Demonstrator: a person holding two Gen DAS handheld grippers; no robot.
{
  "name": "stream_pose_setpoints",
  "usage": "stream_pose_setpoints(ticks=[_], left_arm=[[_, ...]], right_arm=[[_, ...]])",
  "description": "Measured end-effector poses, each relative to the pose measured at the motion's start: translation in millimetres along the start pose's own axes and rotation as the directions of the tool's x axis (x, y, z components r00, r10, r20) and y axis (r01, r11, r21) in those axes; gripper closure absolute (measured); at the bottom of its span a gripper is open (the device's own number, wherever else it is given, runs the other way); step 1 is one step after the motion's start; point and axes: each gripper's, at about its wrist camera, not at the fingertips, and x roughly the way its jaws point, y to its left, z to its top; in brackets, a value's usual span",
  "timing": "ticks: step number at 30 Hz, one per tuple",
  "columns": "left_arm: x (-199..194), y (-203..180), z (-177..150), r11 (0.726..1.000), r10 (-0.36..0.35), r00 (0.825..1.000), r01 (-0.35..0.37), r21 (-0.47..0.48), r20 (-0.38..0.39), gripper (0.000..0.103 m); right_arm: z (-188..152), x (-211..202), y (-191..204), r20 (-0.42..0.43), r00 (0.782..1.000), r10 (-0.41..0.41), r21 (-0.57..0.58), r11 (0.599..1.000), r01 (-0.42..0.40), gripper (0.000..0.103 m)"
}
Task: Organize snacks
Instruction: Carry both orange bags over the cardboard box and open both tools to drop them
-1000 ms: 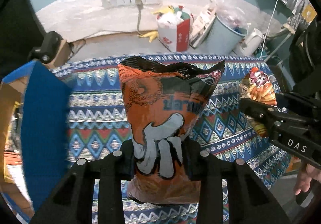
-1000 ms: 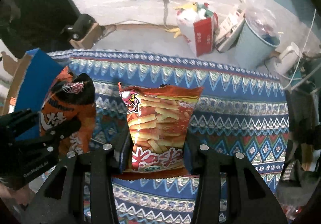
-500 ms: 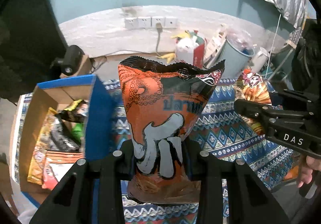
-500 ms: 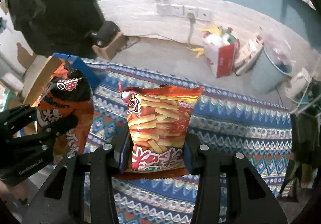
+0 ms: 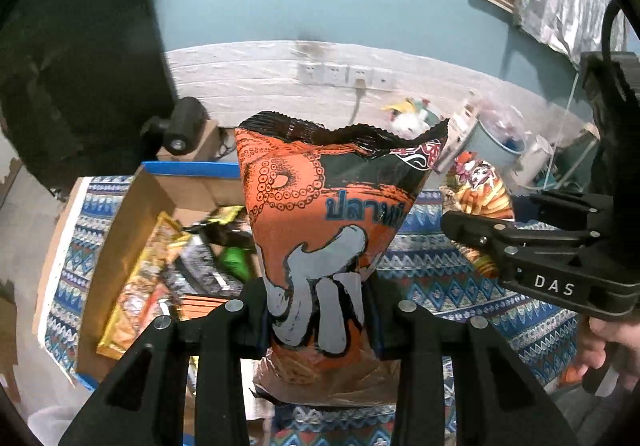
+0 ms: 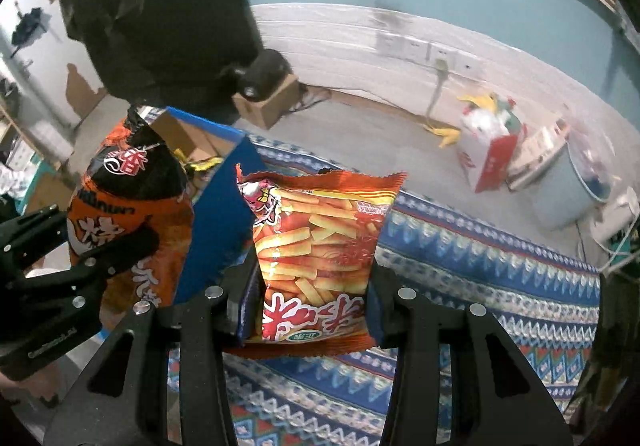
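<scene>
A patterned cloth (image 5: 460,278) is spread over the table, and an open cardboard box with blue edges (image 5: 188,168) is set on it at the left. Several snack packets (image 5: 152,270) are seen lying inside the box; their number cannot be told. Two bags are held in the air. The octopus-print bag (image 5: 320,230) is clamped upright in the left gripper (image 5: 318,314), beside the box. The fries-print bag (image 6: 320,246) is clamped in the right gripper (image 6: 308,310), above the cloth.
</scene>
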Motion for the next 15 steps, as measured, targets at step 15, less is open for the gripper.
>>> stream_pose_setpoints(ticks=[15], left_arm=[[-11, 88, -15, 0.989, 0.063, 0.998, -0.06, -0.137, 0.013, 0.067]], right_arm=[[32, 44, 73, -0.035, 0.998, 0.059, -0.088, 0.994, -0.062, 0.06]])
